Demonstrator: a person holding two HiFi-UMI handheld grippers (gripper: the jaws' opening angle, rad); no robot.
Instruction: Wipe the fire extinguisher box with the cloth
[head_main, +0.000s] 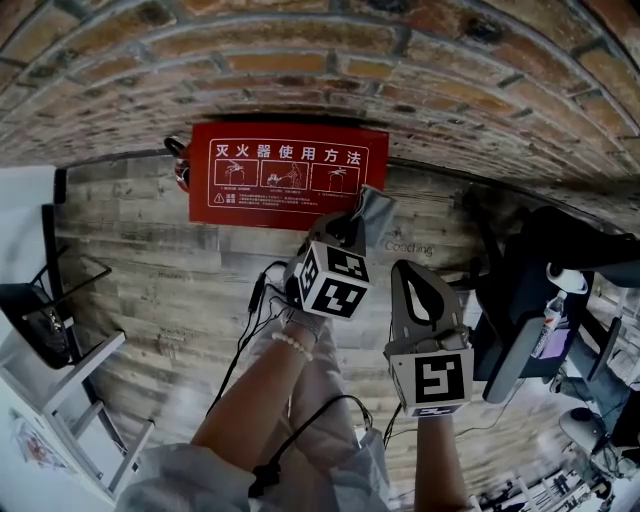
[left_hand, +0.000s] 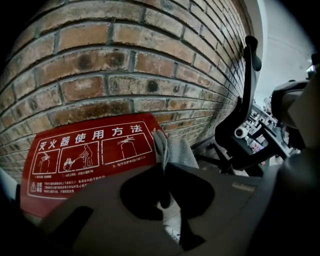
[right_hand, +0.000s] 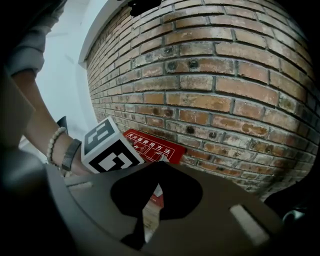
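Note:
The red fire extinguisher box (head_main: 288, 187) with white instruction print stands on the wood floor against the brick wall. My left gripper (head_main: 352, 222) is just to the right of its lower right corner, shut on a grey cloth (head_main: 374, 210) that hangs by the box's right end. In the left gripper view the cloth (left_hand: 172, 150) sticks out of the closed jaws of the left gripper (left_hand: 162, 167) beside the box (left_hand: 85, 152). My right gripper (head_main: 415, 272) is held back to the right, shut and holding nothing. The right gripper view shows the right gripper (right_hand: 159, 170) facing the box (right_hand: 150, 146).
A black office chair (head_main: 530, 300) stands close on the right, also in the left gripper view as the chair (left_hand: 240, 130). A white stand (head_main: 50, 340) is at the left. Black cables (head_main: 250, 320) lie on the floor. A dark fitting (head_main: 178, 160) sits at the box's left end.

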